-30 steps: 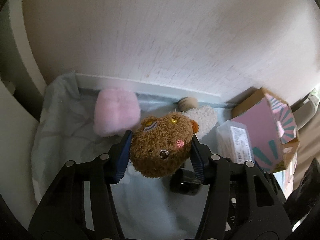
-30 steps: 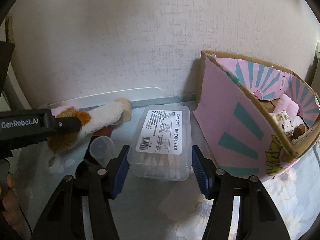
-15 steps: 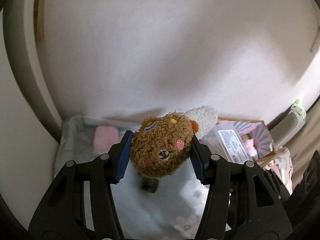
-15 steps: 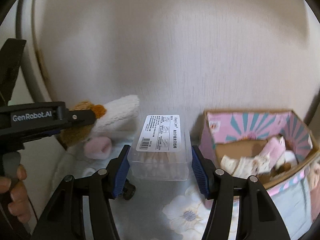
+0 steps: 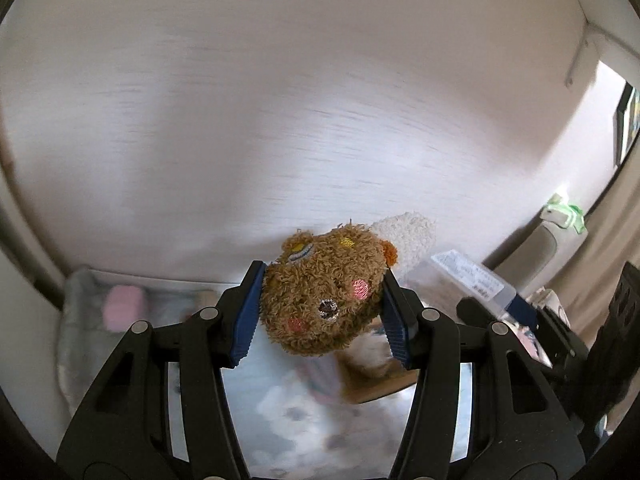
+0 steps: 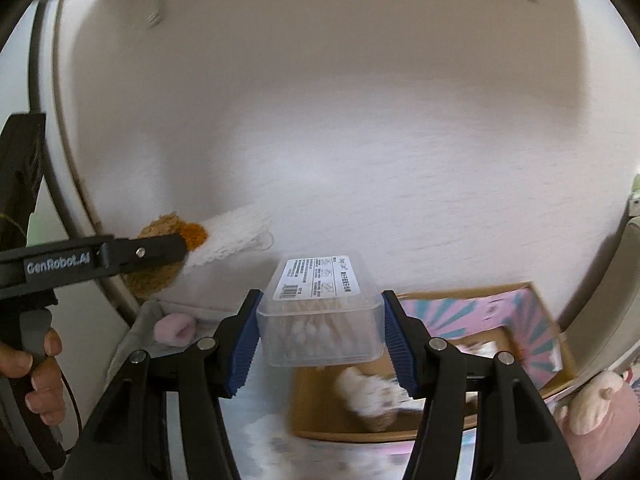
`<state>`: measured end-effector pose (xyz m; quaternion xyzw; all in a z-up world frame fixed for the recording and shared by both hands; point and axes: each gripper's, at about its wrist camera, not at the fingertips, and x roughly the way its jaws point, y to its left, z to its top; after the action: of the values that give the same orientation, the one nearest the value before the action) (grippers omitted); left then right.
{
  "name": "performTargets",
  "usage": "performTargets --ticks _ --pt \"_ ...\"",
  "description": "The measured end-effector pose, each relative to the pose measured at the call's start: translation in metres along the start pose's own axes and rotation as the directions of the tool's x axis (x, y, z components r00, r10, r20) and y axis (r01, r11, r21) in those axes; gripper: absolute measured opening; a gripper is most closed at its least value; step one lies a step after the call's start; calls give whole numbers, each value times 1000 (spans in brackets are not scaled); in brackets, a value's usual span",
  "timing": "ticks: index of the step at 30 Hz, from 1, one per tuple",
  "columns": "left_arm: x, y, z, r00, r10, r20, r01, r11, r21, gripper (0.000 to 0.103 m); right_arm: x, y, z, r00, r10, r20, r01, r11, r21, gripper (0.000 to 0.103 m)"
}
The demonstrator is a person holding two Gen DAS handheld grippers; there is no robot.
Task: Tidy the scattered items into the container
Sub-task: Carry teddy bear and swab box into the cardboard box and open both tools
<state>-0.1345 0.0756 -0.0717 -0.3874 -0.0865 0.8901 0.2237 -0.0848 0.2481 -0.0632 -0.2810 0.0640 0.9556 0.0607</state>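
Higher now: fuzzy plush bear [image 5: 326, 300], rectangular clear box [image 6: 320, 312].

Fuzzy cloth plush toy [image 5: 326, 292] — clear glossy plastic box [image 6: 320, 320] — matt cardboard container [image 6: 500, 344].

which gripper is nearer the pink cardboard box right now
Right. The right gripper, shut on the clear plastic box of swabs, hangs just over the pink cardboard box. The left gripper, holding the brown plush toy, is off to the left, farther from it.
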Motion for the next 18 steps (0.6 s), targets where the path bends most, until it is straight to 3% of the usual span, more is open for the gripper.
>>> performTargets --ticks 7,18 --pt "32 -47 -6 999 -11 -44 13 999 35 51 -4 -67 8 1000 -19 -13 19 1000 -11 54" --pt "88 -88 -37 990 58 -129 -45 994 103 51 27 -157 -7 989 -5 -149 2 1000 -17 54"
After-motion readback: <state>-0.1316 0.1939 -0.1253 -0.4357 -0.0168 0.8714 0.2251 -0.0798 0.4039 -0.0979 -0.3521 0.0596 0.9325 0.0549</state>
